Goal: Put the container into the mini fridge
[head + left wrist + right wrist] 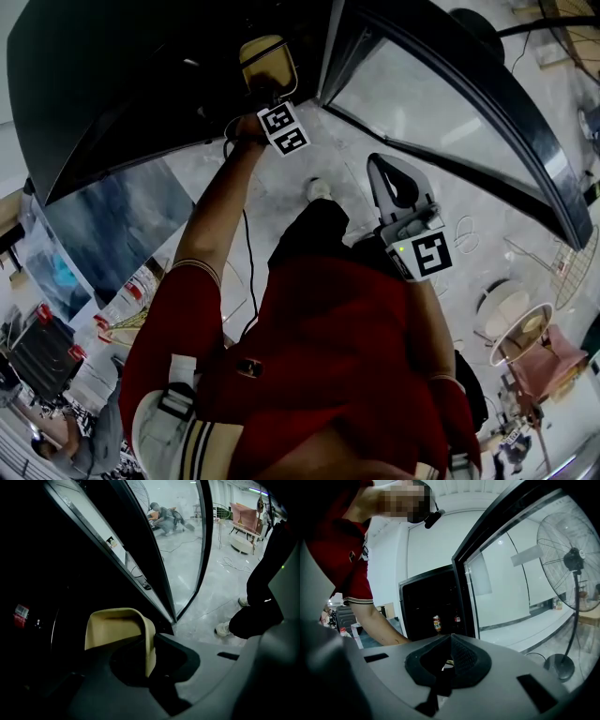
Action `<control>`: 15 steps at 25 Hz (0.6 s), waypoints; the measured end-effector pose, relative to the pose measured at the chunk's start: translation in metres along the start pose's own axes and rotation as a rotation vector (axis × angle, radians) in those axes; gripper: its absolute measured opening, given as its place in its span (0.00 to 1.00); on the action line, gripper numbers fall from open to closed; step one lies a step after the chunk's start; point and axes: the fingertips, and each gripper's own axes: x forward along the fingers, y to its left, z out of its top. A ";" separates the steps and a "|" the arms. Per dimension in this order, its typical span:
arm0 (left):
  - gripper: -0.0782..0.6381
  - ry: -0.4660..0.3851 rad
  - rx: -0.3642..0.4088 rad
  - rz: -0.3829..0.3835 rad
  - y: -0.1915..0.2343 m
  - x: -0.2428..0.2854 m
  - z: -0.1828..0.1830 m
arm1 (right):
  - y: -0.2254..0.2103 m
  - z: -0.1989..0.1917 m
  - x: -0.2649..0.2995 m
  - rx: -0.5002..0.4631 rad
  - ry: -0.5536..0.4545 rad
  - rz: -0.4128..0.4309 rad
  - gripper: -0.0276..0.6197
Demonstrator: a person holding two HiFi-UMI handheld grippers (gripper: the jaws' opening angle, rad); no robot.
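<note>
We hold the container [117, 627] with our left gripper [151, 656]. Its jaws pinch tight on one wall of the container, so it will not drop while our arm is stretched out. The container is up at the dark mouth of the fridge [141, 84], and we cannot see it resting on a shelf. The door [441, 103] stands wide open to let us in. Our right gripper [380, 164] has its jaws together with nothing in them. It hangs by the door, out of the way, we think.
</note>
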 end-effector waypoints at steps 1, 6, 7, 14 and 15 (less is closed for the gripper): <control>0.16 0.001 0.000 0.000 0.002 0.002 0.000 | 0.000 0.001 0.001 0.002 -0.008 0.003 0.04; 0.16 0.006 0.003 -0.003 0.006 0.008 -0.003 | 0.000 -0.004 0.008 0.004 0.009 0.013 0.04; 0.16 0.004 0.003 -0.004 0.007 0.009 -0.003 | -0.001 -0.006 0.009 0.003 0.013 0.012 0.04; 0.16 -0.013 0.010 -0.010 0.010 0.017 -0.002 | -0.005 -0.016 0.014 0.011 0.032 0.006 0.04; 0.16 -0.014 0.010 -0.010 0.011 0.018 -0.002 | -0.006 -0.017 0.014 0.009 0.037 0.005 0.04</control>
